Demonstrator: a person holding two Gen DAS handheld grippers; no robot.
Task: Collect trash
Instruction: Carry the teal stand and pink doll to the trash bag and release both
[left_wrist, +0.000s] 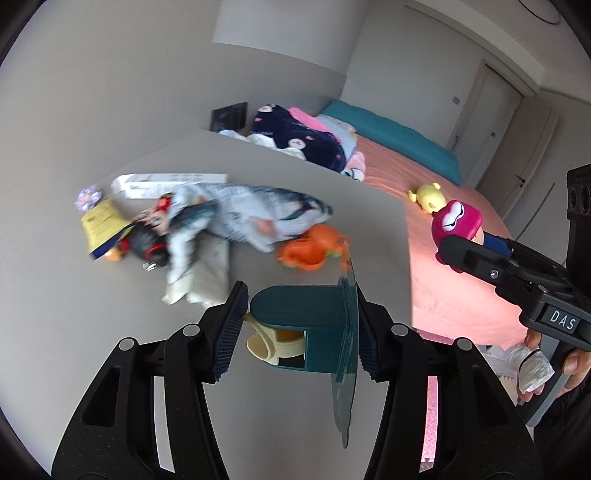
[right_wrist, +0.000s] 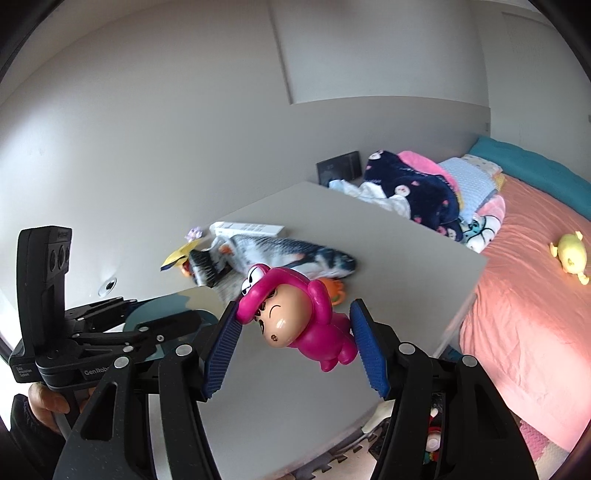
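My left gripper (left_wrist: 299, 328) is shut on a dark teal plastic toy (left_wrist: 306, 325) with a round flat disc and a cream part, held above the grey table (left_wrist: 110, 350). My right gripper (right_wrist: 295, 343) is shut on a magenta hooded figurine (right_wrist: 295, 321), held above the same table (right_wrist: 295, 406); it also shows in the left wrist view (left_wrist: 456, 223). On the table lie a yellow wrapper (left_wrist: 101, 225), a white box (left_wrist: 166, 182), a grey-blue printed cloth (left_wrist: 251, 214), an orange toy (left_wrist: 310, 249) and a small purple flower piece (left_wrist: 88, 197).
A bed with a pink sheet (left_wrist: 461, 258) stands right of the table, with a yellow plush (left_wrist: 426, 197), a teal pillow (left_wrist: 399, 144) and a pile of folded clothes (left_wrist: 303, 140). A foam floor mat (right_wrist: 546, 443) lies beside the bed. A door (left_wrist: 491, 118) is at the far right.
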